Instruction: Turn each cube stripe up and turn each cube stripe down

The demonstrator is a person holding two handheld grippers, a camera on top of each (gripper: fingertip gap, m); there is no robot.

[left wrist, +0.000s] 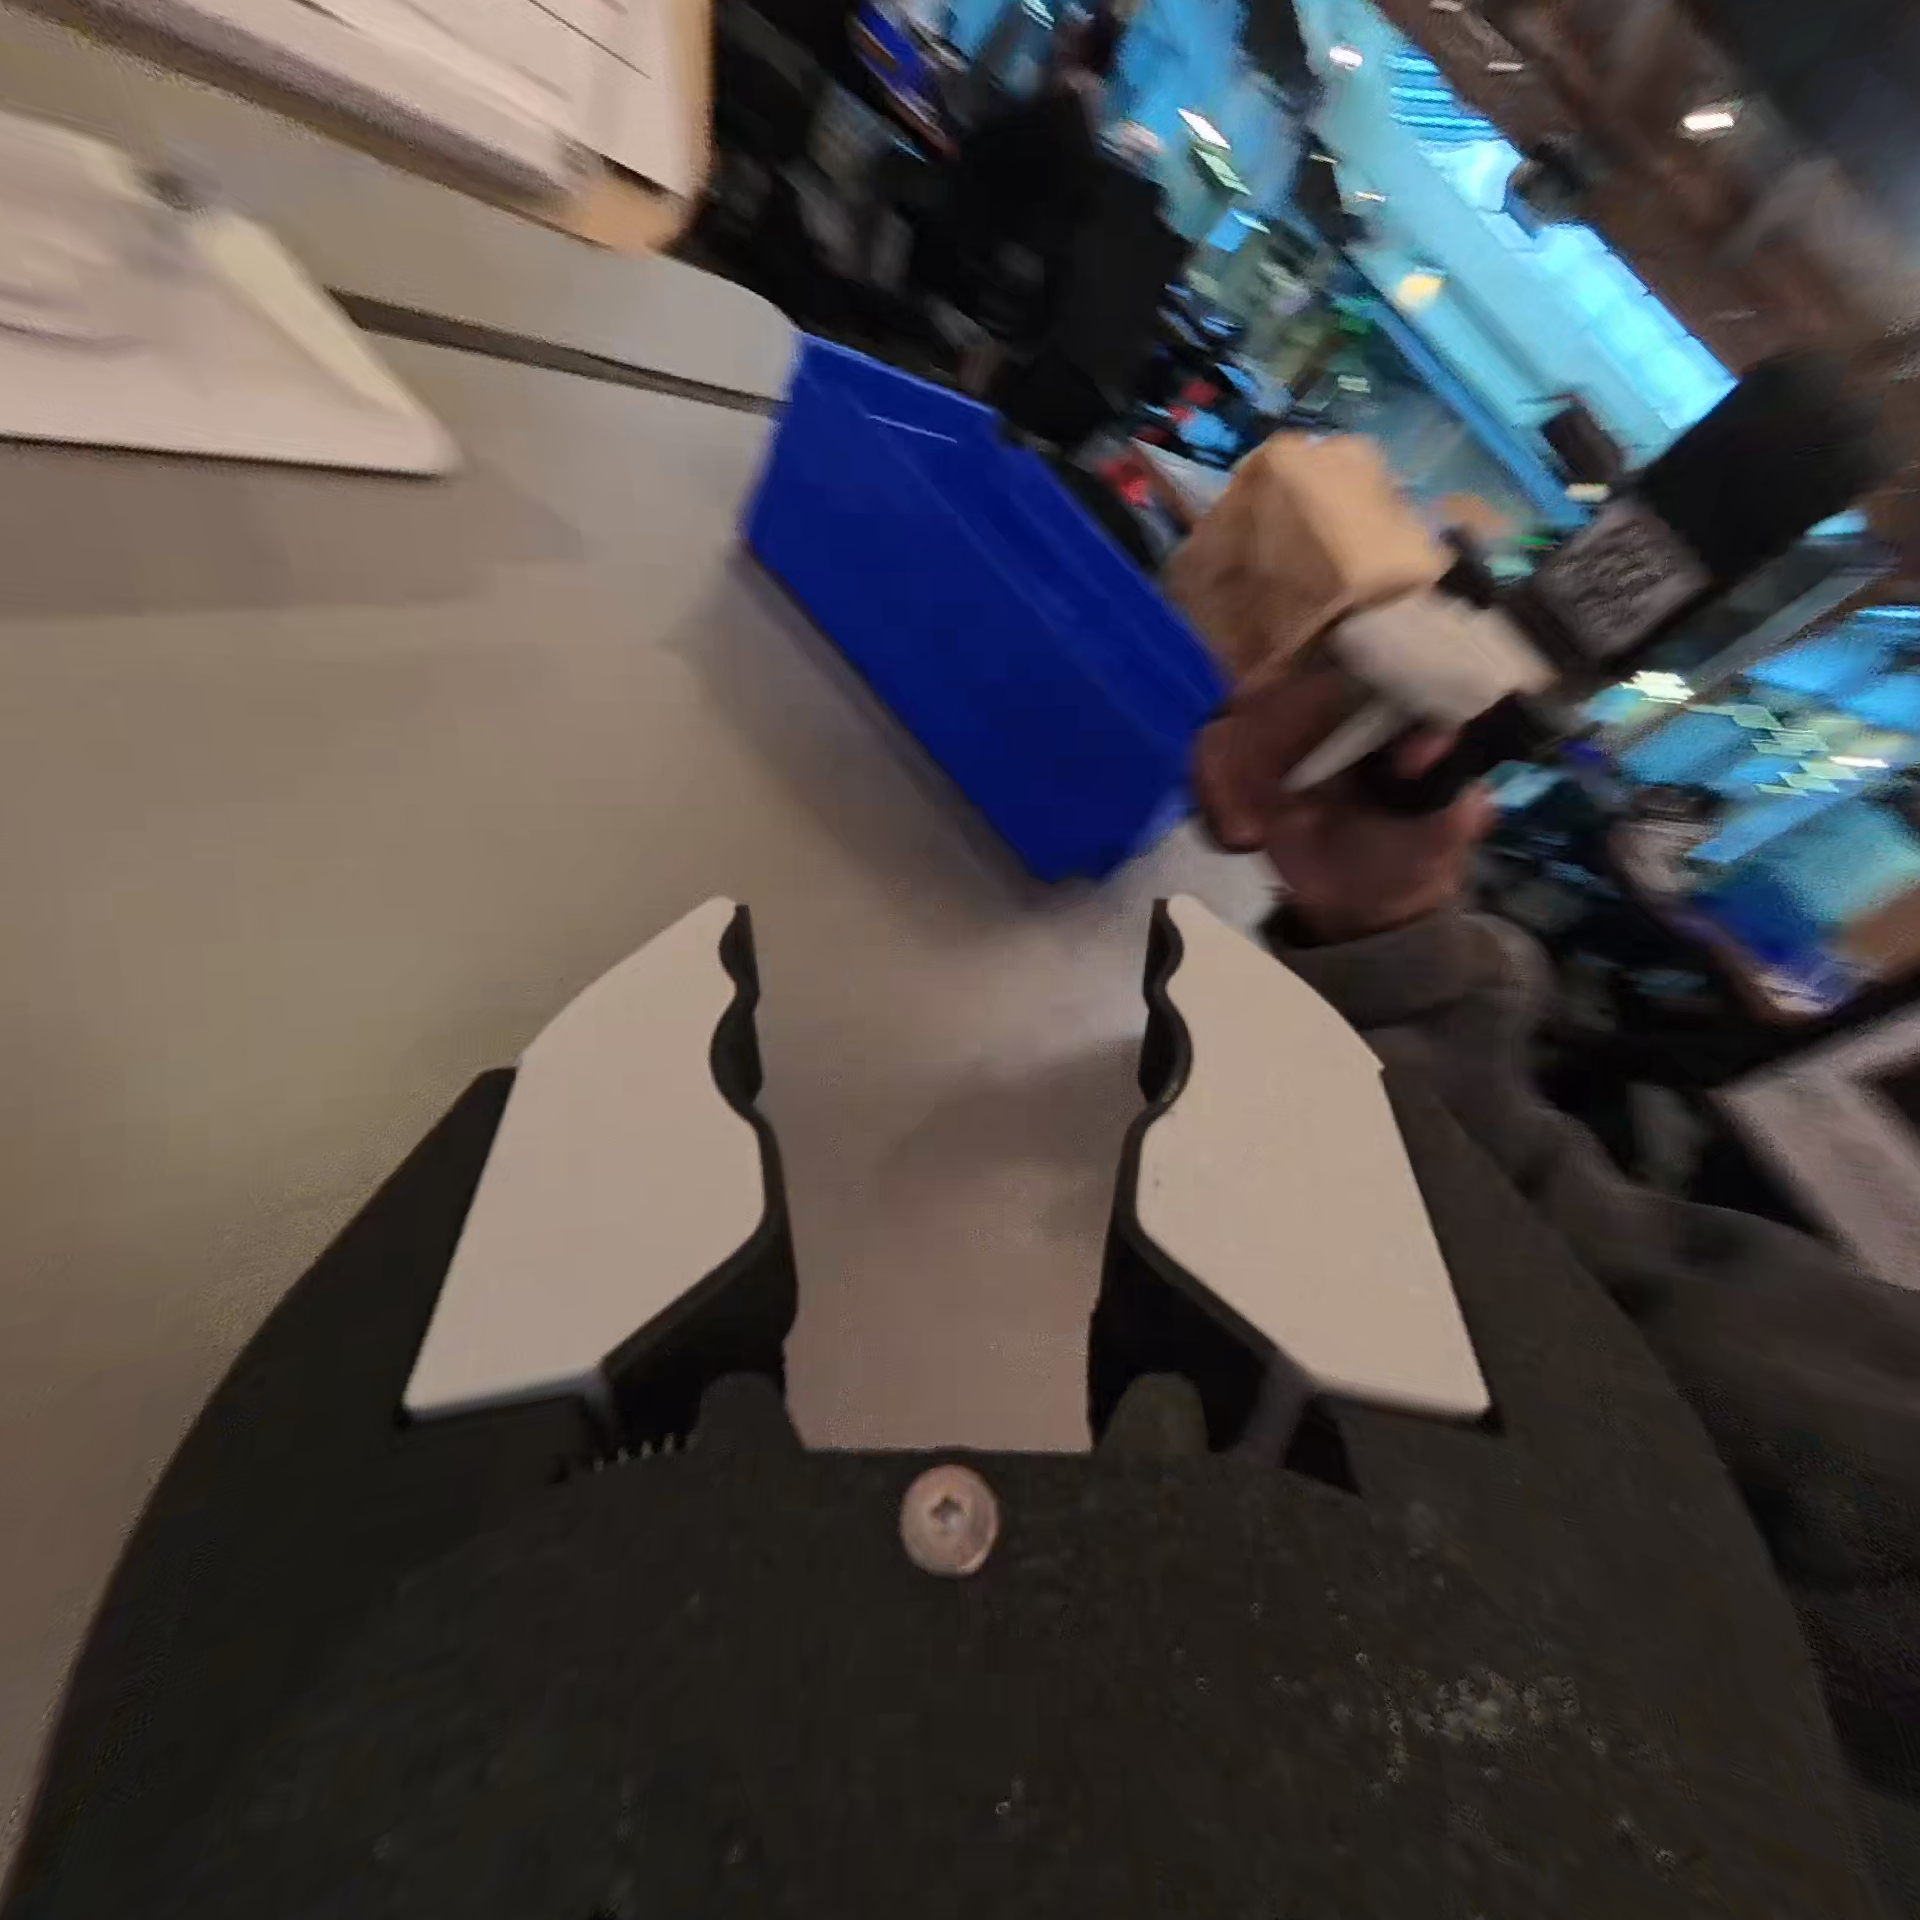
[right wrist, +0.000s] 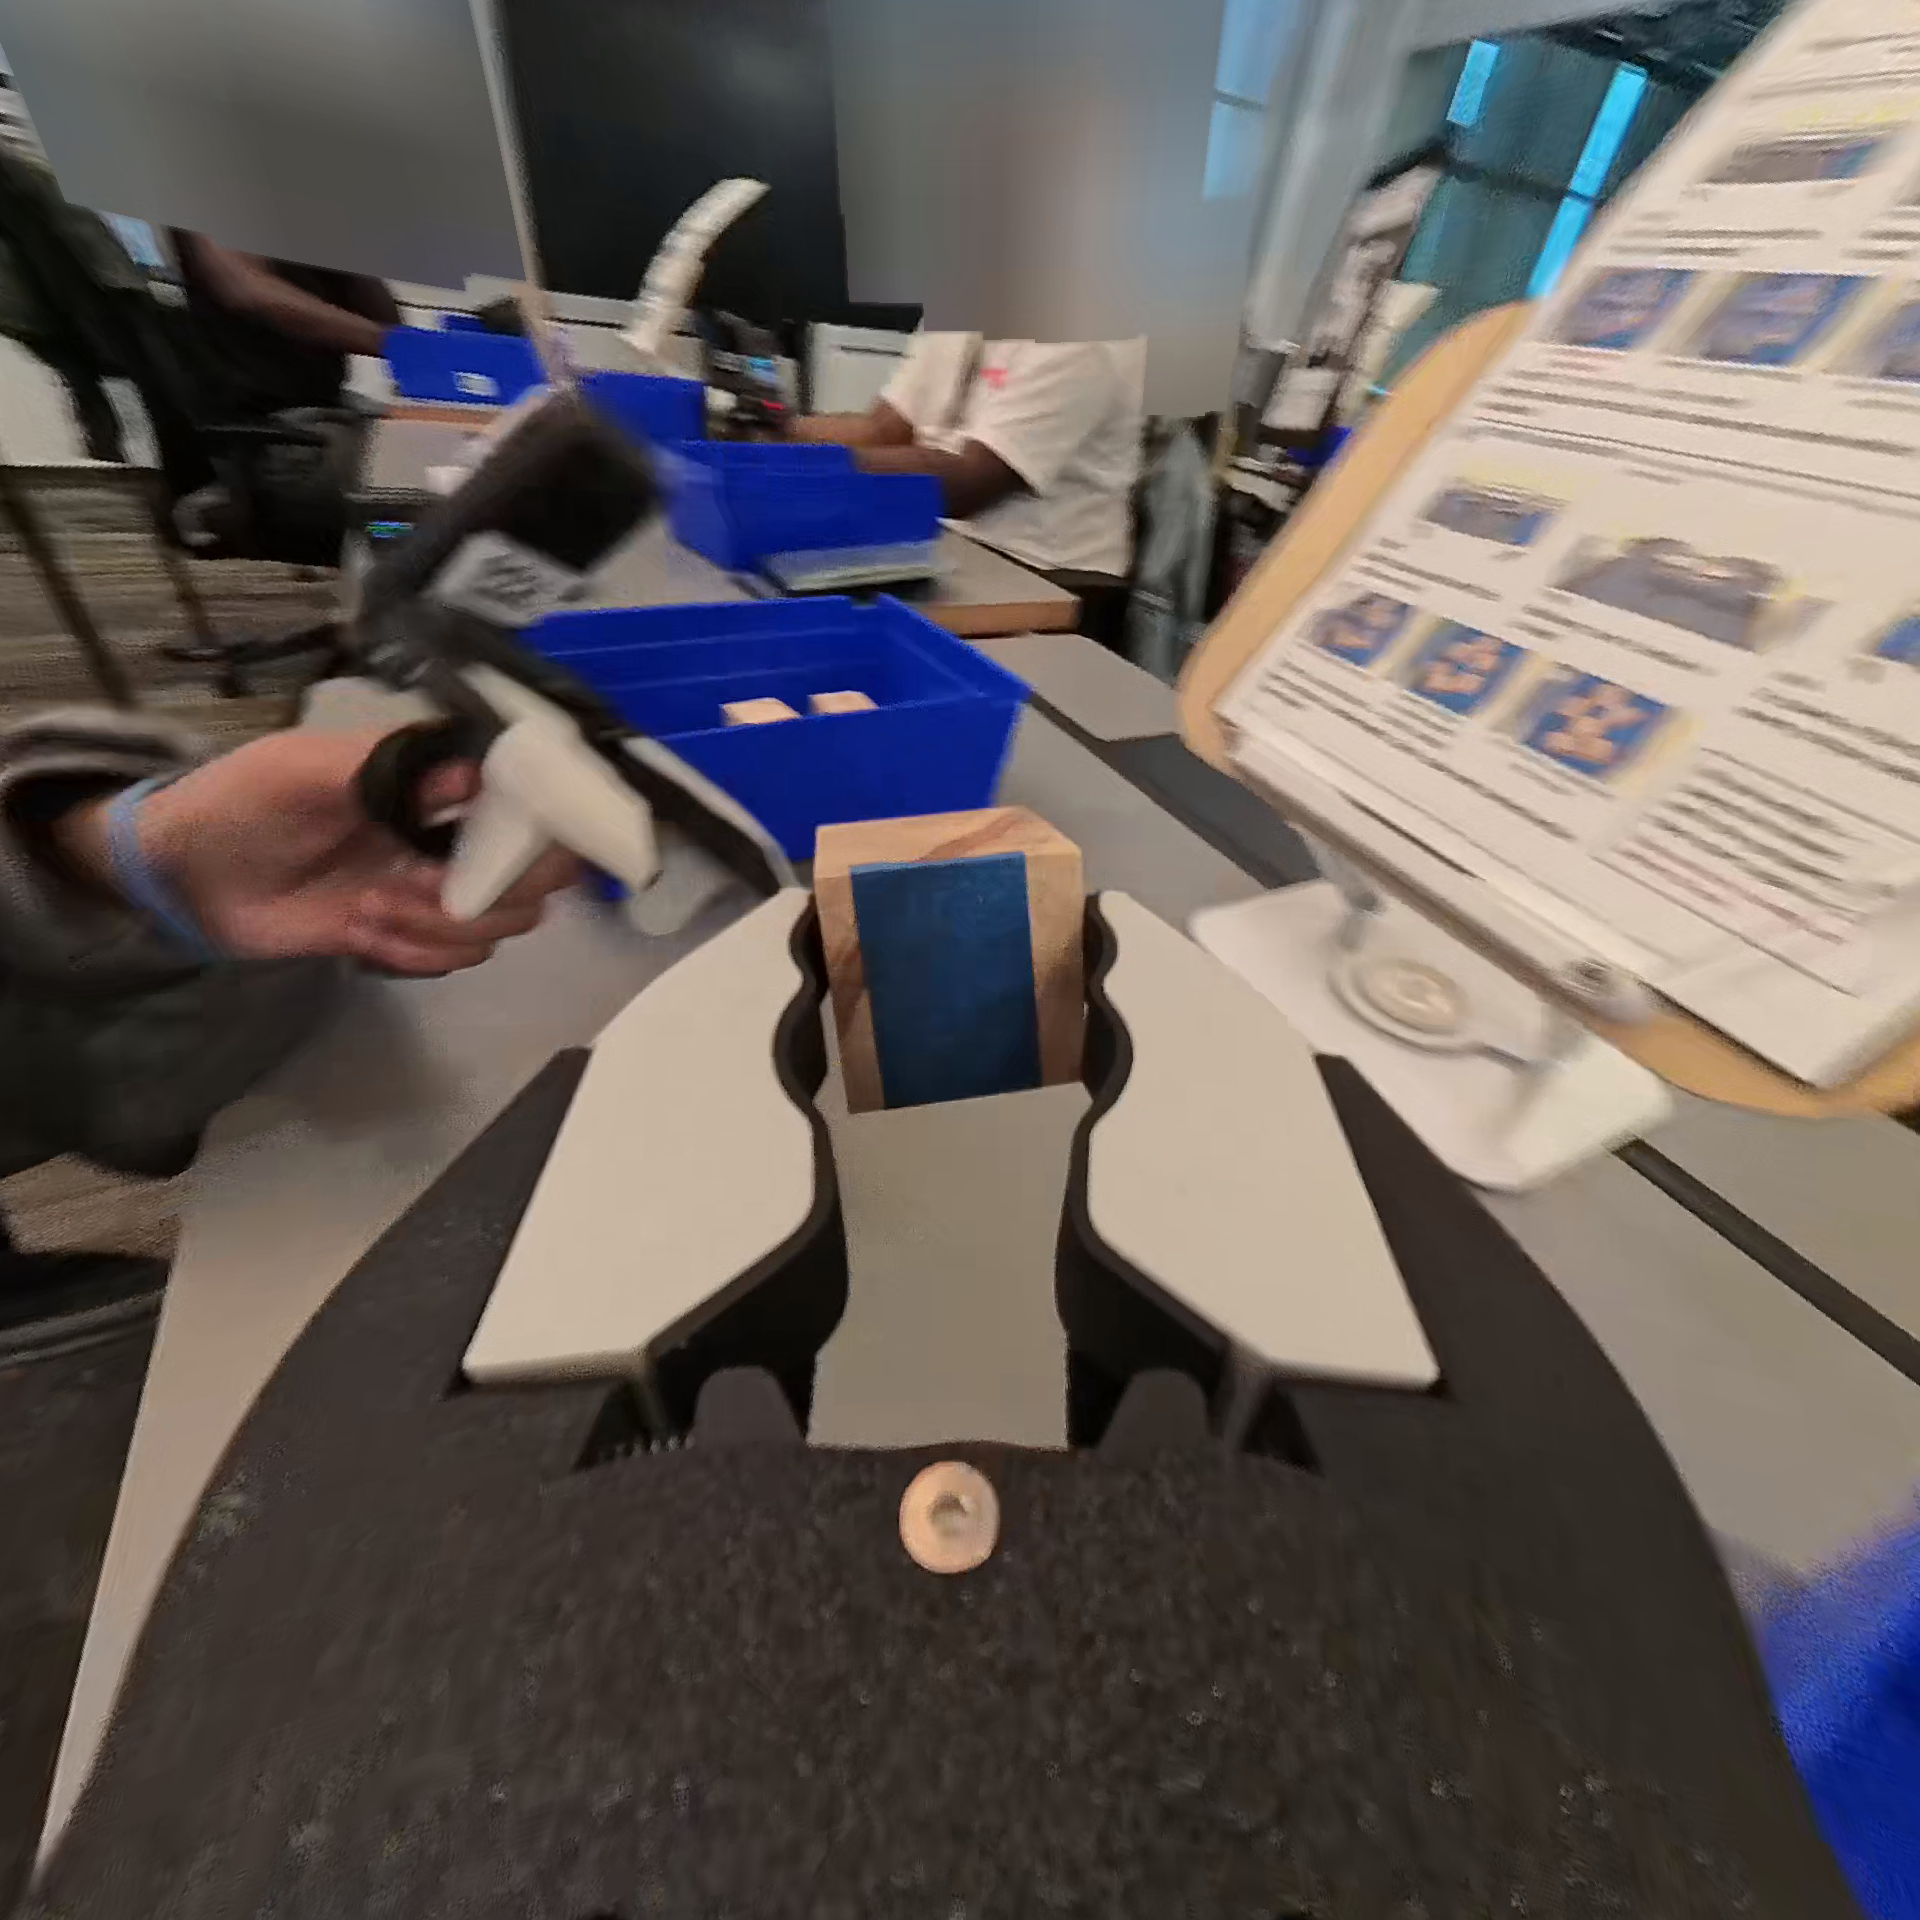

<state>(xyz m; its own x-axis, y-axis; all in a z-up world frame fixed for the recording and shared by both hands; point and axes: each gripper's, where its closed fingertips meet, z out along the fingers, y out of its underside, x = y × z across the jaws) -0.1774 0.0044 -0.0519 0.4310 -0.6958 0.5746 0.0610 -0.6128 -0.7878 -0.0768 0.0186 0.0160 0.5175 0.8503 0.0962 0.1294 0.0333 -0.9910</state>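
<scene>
Wooden cube (right wrist: 948, 971), pale grain with a broad blue stripe (right wrist: 956, 982) on the face turned toward the camera, pinched between the tips of the right gripper (right wrist: 948, 914); pale grey flat fingers (right wrist: 675, 1174) with wavy black rubbery pads, set in a black speckled body with a bright screw at centre. Held above the grey desk (right wrist: 1558, 1351) (no contact with the surface to be seen). Just past the cube, toward the far edge of the desk, a blue plastic bin (right wrist: 831, 769), open-topped and ribbed inside, with two more wooden cubes (right wrist: 805, 709) lying in it. To the right of the bin, a tilted wooden board with printed sheets (right wrist: 1621, 582) on a white stand (right wrist: 1455, 1070), overhanging that side. To the left, a hand (right wrist: 312, 862) gripping the left gripper's white handle.

Left gripper (left wrist: 948, 920) spread apart, nothing between its fingers, over bare desk (left wrist: 312, 831). Beyond it the same blue bin (left wrist: 956, 644) at the desk's edge, and to its right the other hand (left wrist: 1340, 810) with the cube (left wrist: 1299, 540), blurred. White stand base (left wrist: 208, 384) at far left. More blue bins and seated people on desks farther back, all blurred.
</scene>
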